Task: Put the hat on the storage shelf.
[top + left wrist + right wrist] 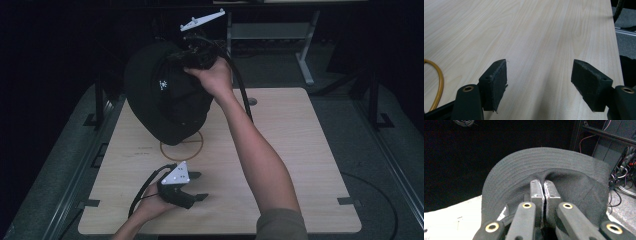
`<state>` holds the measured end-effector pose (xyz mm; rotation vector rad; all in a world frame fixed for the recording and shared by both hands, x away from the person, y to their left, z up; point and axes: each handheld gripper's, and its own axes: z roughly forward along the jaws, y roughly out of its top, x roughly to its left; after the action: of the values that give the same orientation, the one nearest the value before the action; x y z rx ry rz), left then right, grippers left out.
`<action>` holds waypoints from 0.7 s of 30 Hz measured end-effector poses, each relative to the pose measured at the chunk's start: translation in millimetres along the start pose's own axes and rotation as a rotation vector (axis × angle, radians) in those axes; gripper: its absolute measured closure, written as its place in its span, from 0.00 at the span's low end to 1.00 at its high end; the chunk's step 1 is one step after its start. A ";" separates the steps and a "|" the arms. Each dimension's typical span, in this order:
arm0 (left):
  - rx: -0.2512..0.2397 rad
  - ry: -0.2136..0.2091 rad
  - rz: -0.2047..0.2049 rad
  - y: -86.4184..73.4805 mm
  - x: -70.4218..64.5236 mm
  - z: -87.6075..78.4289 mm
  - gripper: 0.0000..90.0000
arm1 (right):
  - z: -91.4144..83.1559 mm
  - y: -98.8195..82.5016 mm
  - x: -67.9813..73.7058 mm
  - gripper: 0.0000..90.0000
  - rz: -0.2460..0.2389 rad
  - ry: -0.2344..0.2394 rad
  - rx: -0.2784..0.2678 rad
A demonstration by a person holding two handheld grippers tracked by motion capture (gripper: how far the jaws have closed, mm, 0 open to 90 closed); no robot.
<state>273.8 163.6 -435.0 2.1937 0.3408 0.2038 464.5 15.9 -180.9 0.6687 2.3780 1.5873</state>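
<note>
Evidently the black hat (167, 97), soft, light and floppy, hung above the table (300, 165) from the right gripper (197, 55), clenched on bunched fabric just inside its brim, a sound hold, while the left gripper (192, 186) rested below, jaws spread and empty.

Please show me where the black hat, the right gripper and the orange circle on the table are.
black hat (165, 100), high view, on its crown near the white logo.
right gripper (543, 187), right gripper view, between its shut fingertips on the hat fabric.
orange circle (192, 152), high view, on its right arc.
</note>
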 end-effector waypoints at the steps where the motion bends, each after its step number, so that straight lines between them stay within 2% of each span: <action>1: 0.000 0.000 0.001 0.0 -0.1 0.2 0.32 | 4.1 -0.4 -1.8 0.97 0.010 0.000 0.005; 4: 0.002 -0.003 0.008 0.4 -0.8 1.6 0.32 | 8.2 0.9 -3.4 0.97 0.007 0.000 0.018; 7: 0.013 -0.001 0.034 2.2 -4.7 2.8 0.32 | 14.1 6.5 -4.8 0.97 0.002 -0.001 0.036; 11: 0.014 0.000 0.042 3.8 -7.5 4.2 0.31 | 24.5 13.4 -5.5 0.96 -0.008 -0.020 0.048; 13: 0.014 0.001 0.044 3.9 -8.2 4.4 0.31 | 33.1 17.8 -7.9 0.79 0.000 -0.047 0.049; 15: 0.017 -0.001 0.039 3.8 -9.2 4.4 0.31 | 34.1 19.3 -8.1 0.77 0.010 -0.048 0.050; 16: 0.016 -0.004 0.039 3.8 -9.4 4.5 0.31 | 33.9 19.5 -7.6 0.75 -0.005 -0.046 0.061; 18: 0.016 -0.004 0.045 3.9 -9.6 5.2 0.31 | 32.5 18.4 -8.1 0.73 -0.006 -0.044 0.066; 21: 0.023 -0.013 0.038 2.6 -10.3 7.0 0.31 | 22.7 10.0 -13.0 0.67 0.020 -0.035 0.070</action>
<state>266.3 153.6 -437.4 2.2244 0.2954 0.2074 487.7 31.5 -181.9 0.7306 2.4186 1.4934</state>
